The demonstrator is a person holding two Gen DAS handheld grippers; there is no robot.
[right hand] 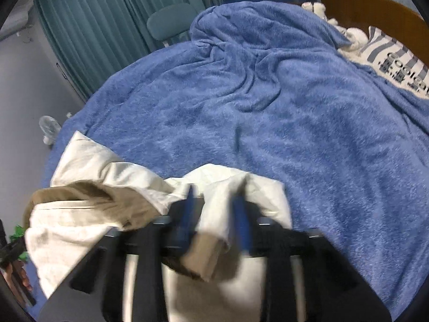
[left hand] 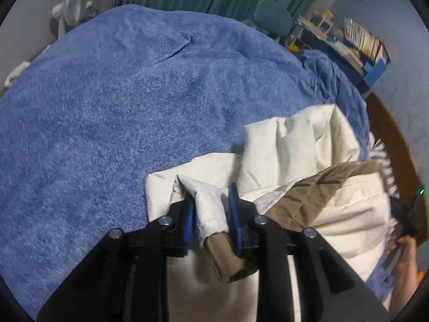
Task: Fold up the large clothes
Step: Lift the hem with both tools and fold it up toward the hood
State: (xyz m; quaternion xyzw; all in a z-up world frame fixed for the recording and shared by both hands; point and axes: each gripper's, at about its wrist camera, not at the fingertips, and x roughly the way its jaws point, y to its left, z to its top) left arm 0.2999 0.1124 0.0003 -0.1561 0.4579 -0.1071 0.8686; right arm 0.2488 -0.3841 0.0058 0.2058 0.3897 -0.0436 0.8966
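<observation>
The left gripper (left hand: 211,214) and right gripper (right hand: 217,214) are standing parted around cream garment (left hand: 295,139) cuffs, risking the fold springing open.

Cream garment (right hand: 88,161) fold between seemingly parted right claw (right hand: 215,196), blue blanket (right hand: 268,120) beneath.

A cream garment (left hand: 300,139) with tan lining lies rumpled and partly folded on the blue blanket (left hand: 120,107).
</observation>
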